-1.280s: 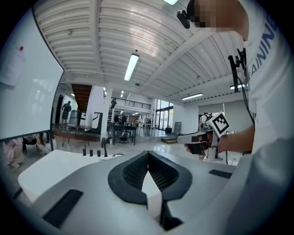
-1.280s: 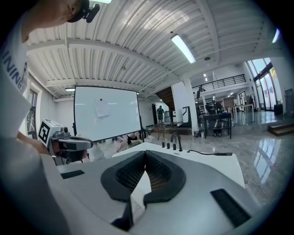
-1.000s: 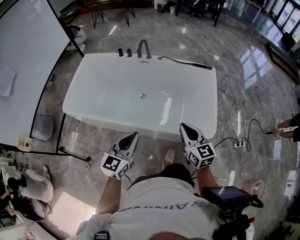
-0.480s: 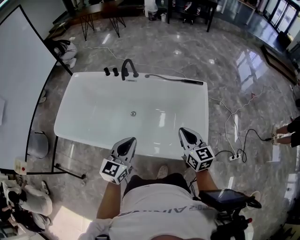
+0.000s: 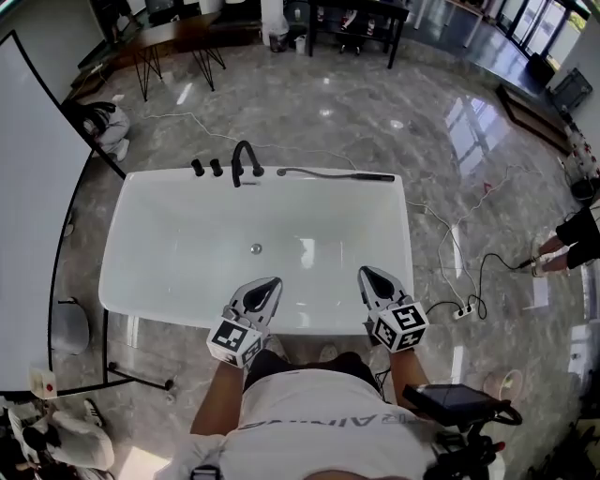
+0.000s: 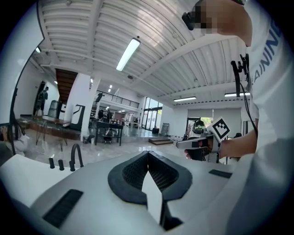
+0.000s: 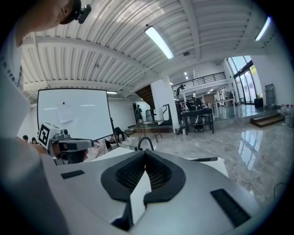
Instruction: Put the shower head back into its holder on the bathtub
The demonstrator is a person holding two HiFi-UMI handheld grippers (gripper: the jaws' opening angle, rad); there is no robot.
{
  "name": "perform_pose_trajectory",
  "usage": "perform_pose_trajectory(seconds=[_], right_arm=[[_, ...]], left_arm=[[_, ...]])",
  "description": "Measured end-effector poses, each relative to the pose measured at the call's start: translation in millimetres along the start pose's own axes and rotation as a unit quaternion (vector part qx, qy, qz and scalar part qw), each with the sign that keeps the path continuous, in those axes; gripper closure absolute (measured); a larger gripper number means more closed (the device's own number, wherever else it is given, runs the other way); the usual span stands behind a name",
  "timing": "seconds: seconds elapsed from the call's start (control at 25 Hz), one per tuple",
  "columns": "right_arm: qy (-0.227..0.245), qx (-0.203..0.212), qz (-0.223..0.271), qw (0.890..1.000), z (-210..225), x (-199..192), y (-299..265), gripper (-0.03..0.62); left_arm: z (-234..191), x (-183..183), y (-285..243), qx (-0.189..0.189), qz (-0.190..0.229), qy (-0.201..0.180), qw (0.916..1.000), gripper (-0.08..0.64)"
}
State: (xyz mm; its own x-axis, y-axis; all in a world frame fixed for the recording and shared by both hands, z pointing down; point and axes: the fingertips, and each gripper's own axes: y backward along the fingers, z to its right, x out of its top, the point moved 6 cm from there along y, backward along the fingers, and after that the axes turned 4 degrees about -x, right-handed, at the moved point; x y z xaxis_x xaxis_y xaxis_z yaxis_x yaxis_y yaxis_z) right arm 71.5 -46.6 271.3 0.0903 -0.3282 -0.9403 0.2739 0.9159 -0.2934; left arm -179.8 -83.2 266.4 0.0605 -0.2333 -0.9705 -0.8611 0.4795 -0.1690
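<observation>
A white bathtub [image 5: 141, 281] lies across the middle of the head view. On its far rim stand a black curved faucet [image 5: 246, 161] and two knobs [image 5: 206, 168]. The shower head [image 5: 337, 174] lies flat along that far rim, right of the faucet, its dark handle pointing right. My left gripper [image 5: 269, 283] and right gripper [image 5: 366, 274] hover over the near rim, both shut and empty, far from the shower head. The left gripper view shows its shut jaws [image 6: 148, 152] and the faucet [image 6: 76, 157]. The right gripper view shows its shut jaws [image 7: 145, 151], the faucet [image 7: 146, 141] and the shower head [image 7: 204, 159].
A large whiteboard [image 5: 37, 187] stands left of the tub. Cables and a power strip [image 5: 462, 311] lie on the marble floor to the right, near a bystander's feet [image 5: 553, 261]. Dark tables [image 5: 347, 14] stand at the back. A black device [image 5: 459, 403] hangs at my right hip.
I have stepped up to the tub, which now sits nearer and more centred. Both grippers have moved forward from over the floor to over the near rim, still shut.
</observation>
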Motion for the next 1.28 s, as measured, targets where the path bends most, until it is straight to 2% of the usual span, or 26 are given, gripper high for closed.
perform_pose_trajectory(seconds=[0.12,0.2,0.36,0.56,0.8,1.04,1.28], right_arm=[[-0.002,-0.033,-0.004,0.999,-22.1,-2.2,-13.5,0.581],[0.007,-0.042,-0.006,0.999,-36.5,-3.6,-32.2,0.581],[0.01,-0.052,-0.005,0.999,-48.0,5.4,-60.5,0.581],[-0.006,-0.069,-0.012,0.998,-28.6,2.4,-71.3,0.581],[-0.018,-0.064,-0.007,0.998,21.8,-1.0,-80.5,0.581],[-0.043,-0.072,-0.008,0.996,115.2,-21.0,-80.0,0.581],[-0.062,-0.065,-0.01,0.996,198.4,-47.6,-109.4,0.581]], left_arm=[[-35.6,0.2,-0.3,-0.041,0.002,-0.003,0.9991,0.543],[-64.6,-0.2,0.8,-0.054,0.005,-0.012,0.9984,0.543],[-109.0,4.5,-1.5,-0.056,0.01,-0.01,0.9983,0.543],[-121.4,0.8,-16.0,-0.062,0.006,-0.007,0.998,0.543],[-112.3,1.6,-57.5,-0.055,-0.007,-0.011,0.9984,0.543],[-85.6,-3.7,-150.4,-0.072,-0.021,0.005,0.9972,0.541],[-74.5,-31.4,-259.2,-0.084,-0.043,-0.033,0.995,0.541]])
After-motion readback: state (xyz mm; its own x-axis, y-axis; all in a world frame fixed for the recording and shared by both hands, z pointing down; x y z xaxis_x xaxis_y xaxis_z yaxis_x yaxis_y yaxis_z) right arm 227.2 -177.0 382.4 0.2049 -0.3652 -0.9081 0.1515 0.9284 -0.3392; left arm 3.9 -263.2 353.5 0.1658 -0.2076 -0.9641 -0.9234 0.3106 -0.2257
